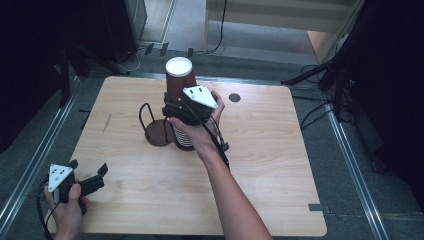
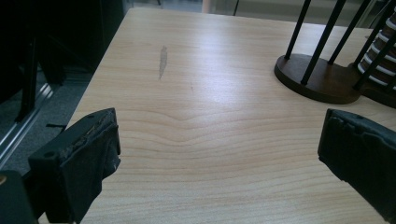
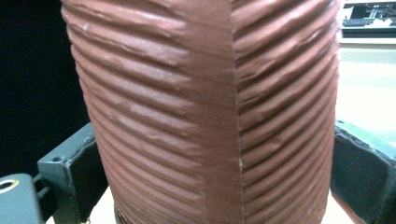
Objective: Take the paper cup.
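Wooden table [image 1: 260,165], pale and rounded at the corners, filling the middle of the high view, with grey floor [image 1: 350,165] and a metal rail around it. Small dark round hole [image 1: 234,97] in the tabletop near the far edge, right of centre. Faint grey scuff [image 2: 162,60] on the wood toward the left side, seen from the left gripper view.

Brown ribbed paper cup [image 1: 179,77], white inside at the rim, held upright above the table toward the far middle, over a stack of cups [image 1: 183,136] with white rims showing in bands. Same cup [image 3: 205,112] close up in the right gripper view, its ridged sleeve and vertical seam plain to see. Stack standing in a dark wire holder with a round brown base [image 1: 159,134], thin black rods rising from it; base and rods [image 2: 317,79] also at the far right of the left gripper view.

Right gripper [image 1: 172,107] clamped on the brown cup's side, one black jaw pressing each flank of it. Right hand [image 1: 200,130] wrapped round the gripper body, forearm reaching in from the near edge.

Left gripper [image 1: 90,172] low at the near left corner of the table, jaws wide apart with bare wood between them, well apart from the holder. Left hand [image 1: 67,207] gripping its handle at the near edge.
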